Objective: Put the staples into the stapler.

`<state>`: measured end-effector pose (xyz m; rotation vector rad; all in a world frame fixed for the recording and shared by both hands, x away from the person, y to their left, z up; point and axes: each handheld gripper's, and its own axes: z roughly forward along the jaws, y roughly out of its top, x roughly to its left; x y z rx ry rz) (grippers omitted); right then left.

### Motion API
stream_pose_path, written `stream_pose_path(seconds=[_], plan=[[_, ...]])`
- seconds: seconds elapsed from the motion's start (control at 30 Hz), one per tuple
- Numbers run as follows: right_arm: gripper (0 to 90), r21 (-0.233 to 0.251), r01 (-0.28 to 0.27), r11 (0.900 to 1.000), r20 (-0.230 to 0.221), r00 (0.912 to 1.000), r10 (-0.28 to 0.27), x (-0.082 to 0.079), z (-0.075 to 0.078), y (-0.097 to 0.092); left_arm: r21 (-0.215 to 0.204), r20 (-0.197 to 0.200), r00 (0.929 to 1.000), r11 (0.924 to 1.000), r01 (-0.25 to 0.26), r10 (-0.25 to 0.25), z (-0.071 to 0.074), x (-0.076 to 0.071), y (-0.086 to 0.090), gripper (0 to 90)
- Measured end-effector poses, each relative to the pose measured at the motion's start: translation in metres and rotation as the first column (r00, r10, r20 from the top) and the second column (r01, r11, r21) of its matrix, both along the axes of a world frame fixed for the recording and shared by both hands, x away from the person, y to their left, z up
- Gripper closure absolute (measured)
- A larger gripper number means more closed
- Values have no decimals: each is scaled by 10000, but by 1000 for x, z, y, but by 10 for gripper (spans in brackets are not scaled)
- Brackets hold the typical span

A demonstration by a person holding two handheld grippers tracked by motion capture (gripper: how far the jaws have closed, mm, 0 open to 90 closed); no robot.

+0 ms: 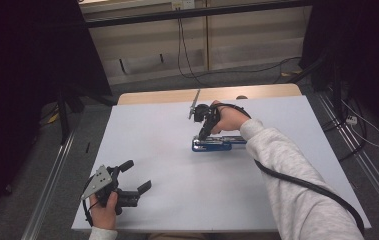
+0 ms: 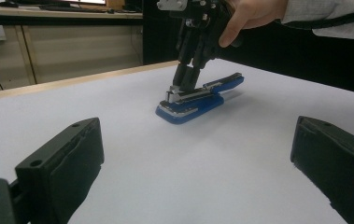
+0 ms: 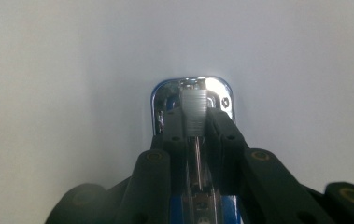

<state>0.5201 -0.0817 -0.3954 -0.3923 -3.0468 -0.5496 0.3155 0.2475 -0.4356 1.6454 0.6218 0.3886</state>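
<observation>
A blue stapler (image 1: 224, 144) with a chrome front end lies flat near the middle of the white table (image 1: 177, 210). My right gripper (image 1: 203, 134) points steeply down onto the stapler's left, front end, shut on its metal top arm. In the right gripper view the black jaws flank the ribbed metal head of the stapler (image 3: 193, 105) closely on both sides. The left gripper view shows the stapler (image 2: 212, 95) farther off, with the right gripper (image 2: 183, 85) on its near end. My left gripper (image 1: 137, 175) rests open at the table's front left, nothing between its fingers (image 2: 67, 158).
A wooden strip (image 1: 167, 95) edges the table's far side. Beyond it, cables (image 1: 187, 65) trail on the grey floor. Dark stands (image 1: 64, 115) and curtains flank the table on the left and right. Bare table surface lies between the two grippers.
</observation>
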Motion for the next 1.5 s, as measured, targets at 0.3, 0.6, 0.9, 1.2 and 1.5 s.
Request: stream_pose_path(seconds=[0.3,0.6,0.9,1.2,1.5], plan=[[784,-94,-116,9999,60,9999,116,0,-1,0,19,-12,10000,10000,5,-5,0,0,0,26],[780,-119,-161,9998,105,9998,162,1,-2,1,32,-66,10000,10000,7,-6,0,0,-1,26],[679,0,43,10000,110,9999,-43,-1,-4,4,39,-73,10000,10000,9,-9,0,0,0,26],[584,884,813,9928,62,9966,-822,-2,5,-16,47,-142,9999,10000,72,-72,-1,4,-2,26],[412,1898,1743,9662,31,9840,-1781,-8,5,-53,276,-667,9974,9992,275,-257,5,13,-13,25]])
